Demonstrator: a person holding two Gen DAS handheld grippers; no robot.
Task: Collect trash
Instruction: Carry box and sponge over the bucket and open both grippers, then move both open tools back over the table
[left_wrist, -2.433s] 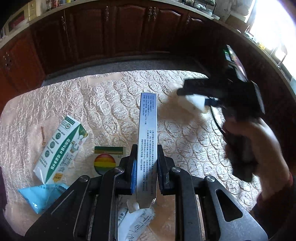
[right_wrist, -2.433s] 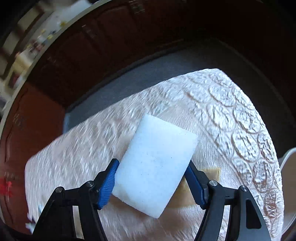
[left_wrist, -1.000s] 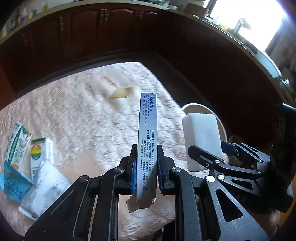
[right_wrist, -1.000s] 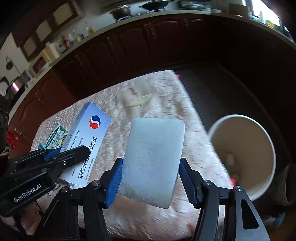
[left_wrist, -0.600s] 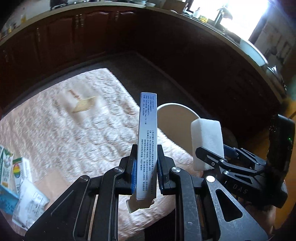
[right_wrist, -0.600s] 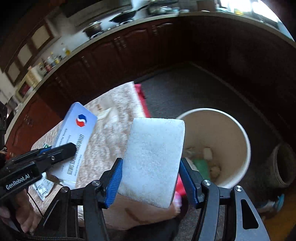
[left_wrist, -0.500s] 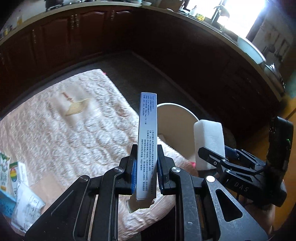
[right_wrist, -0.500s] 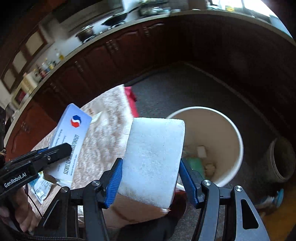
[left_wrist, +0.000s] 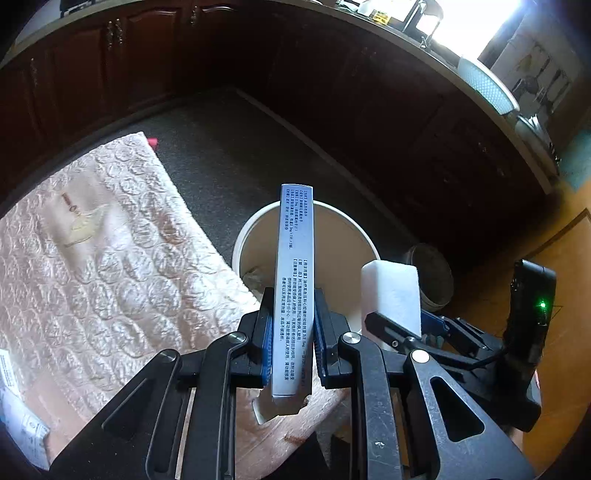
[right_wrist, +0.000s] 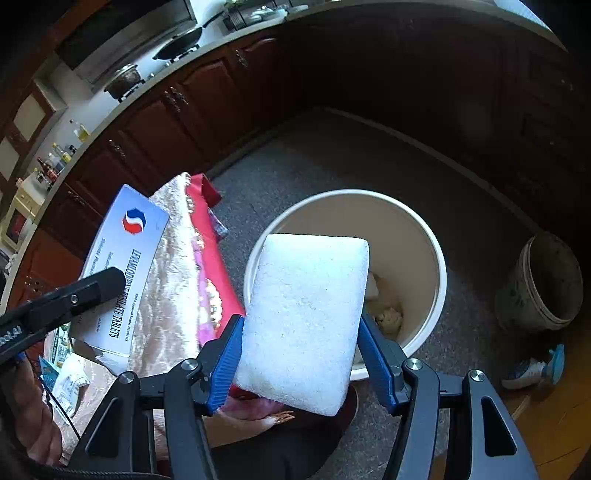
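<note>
Over at the far left of the table, on the quilted cream tablecloth (left_wrist: 122, 280), a few bits of litter lie at the edge: a printed paper wrapper (left_wrist: 20, 432) and, in the right wrist view, something blue and a green-printed carton corner (right_wrist: 59, 345) peeking out behind the left tool. A flat tan scrap (left_wrist: 83, 225) also rests further up the cloth. Those look like the pieces not yet collected.

Next along, the left gripper (left_wrist: 291, 341) has its fingers clamped on a slim blue-and-white tablet box (left_wrist: 295, 280), held on edge and upright, its top end lined up over the near rim of the white bin (left_wrist: 364, 240).

Beside it, the right gripper (right_wrist: 299, 356) squeezes a white foam block (right_wrist: 304, 317) between its blue pads (right_wrist: 227, 356), the block hanging just above the bin's near side.

The bin stands on the grey floor just off the table's corner, with some pale crumpled trash (right_wrist: 386, 317) already at the bottom. A dirty grey bucket (right_wrist: 543, 280) sits to its right.

I'd judge the job partway done: some trash binned, two pieces poised to be dropped, several still on the table.
</note>
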